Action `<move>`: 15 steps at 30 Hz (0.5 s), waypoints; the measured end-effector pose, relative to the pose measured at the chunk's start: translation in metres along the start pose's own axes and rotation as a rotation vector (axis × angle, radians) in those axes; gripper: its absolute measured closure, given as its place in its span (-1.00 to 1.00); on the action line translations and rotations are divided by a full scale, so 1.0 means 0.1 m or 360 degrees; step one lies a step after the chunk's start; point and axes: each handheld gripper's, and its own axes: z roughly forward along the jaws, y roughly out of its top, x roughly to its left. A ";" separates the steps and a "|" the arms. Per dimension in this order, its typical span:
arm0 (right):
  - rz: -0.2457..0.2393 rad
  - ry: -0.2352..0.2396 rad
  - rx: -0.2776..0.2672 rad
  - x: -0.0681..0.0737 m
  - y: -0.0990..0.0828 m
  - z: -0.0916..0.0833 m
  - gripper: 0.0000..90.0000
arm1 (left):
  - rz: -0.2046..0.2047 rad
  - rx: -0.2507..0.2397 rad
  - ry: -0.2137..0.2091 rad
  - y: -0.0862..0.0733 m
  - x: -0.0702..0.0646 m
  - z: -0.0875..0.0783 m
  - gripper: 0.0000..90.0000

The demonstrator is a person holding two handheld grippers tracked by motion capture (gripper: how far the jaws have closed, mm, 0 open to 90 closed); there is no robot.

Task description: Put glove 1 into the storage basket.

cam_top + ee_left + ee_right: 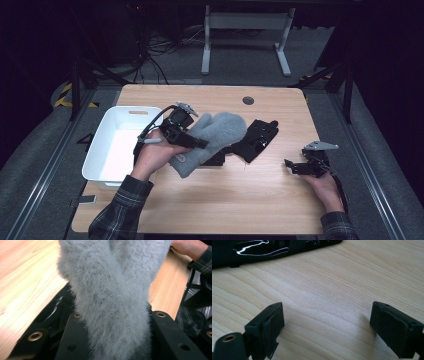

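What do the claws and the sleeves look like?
Both claws, left and right, are black, each topped with a grey three-cornered plate. The right claw's pads are blocky and black. A black cable trails from the left. The sleeves are dark plaid.

The left tongs point(197, 143) clamp a grey mitten point(220, 132) beside a white bin point(107, 150).

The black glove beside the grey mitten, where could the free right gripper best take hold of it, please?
Probably the far cuff end of the black glove: it lies flat and bare toward the right gripper, whose fingers are open. Come from the right; the grey mitten covers its near-left part.
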 end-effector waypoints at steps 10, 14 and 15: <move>-0.0003 0.0005 0.0000 0.00 0.00 0.00 -0.72 | -0.0112 -0.0062 0.0112 -0.18 0.24 -0.35 0.47; -0.0003 0.0005 0.0000 0.00 0.00 0.00 -0.72 | -0.0171 -0.0088 0.0153 -0.28 0.36 -0.48 0.47; -0.0003 0.0005 0.0000 0.00 0.00 0.00 -0.72 | -0.0198 -0.0104 0.0159 -0.31 0.39 -0.52 0.47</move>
